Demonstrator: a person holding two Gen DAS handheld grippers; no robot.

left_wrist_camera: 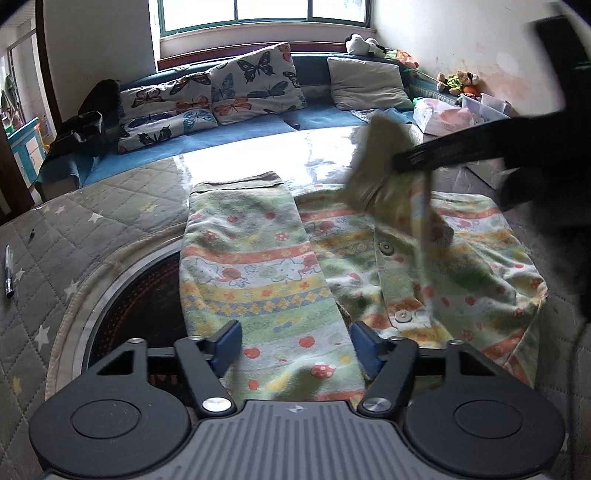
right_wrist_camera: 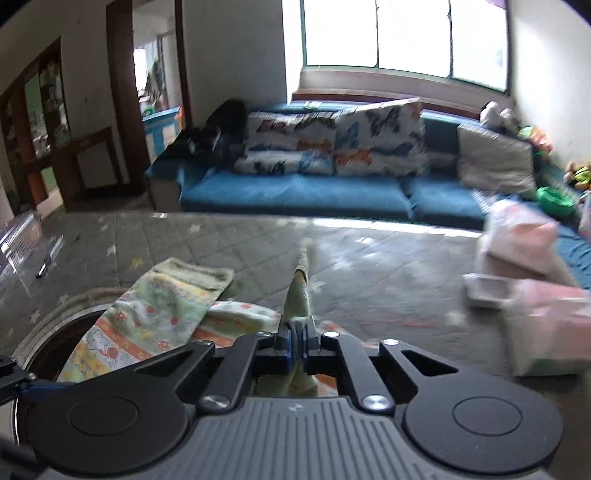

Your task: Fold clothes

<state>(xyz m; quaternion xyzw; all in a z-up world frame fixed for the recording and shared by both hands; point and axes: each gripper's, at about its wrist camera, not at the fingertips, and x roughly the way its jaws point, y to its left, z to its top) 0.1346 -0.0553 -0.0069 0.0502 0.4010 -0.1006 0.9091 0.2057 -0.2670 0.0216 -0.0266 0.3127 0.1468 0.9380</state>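
Quilt (left_wrist_camera: pixel 92 236) covers table; sofa (right_wrist_camera: pixel 295 192) behind.

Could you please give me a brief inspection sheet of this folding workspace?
Surface: quilted star cover with a round dark opening.
Job's things: patterned garment lying flat, one sleeve lifted.
Clutter: pen, tissue pack, clear container.
Grippers: left gripper open over the garment; right gripper shut on the sleeve.
Cables: nothing seen.
Surroundings: blue sofa, butterfly cushions, window.
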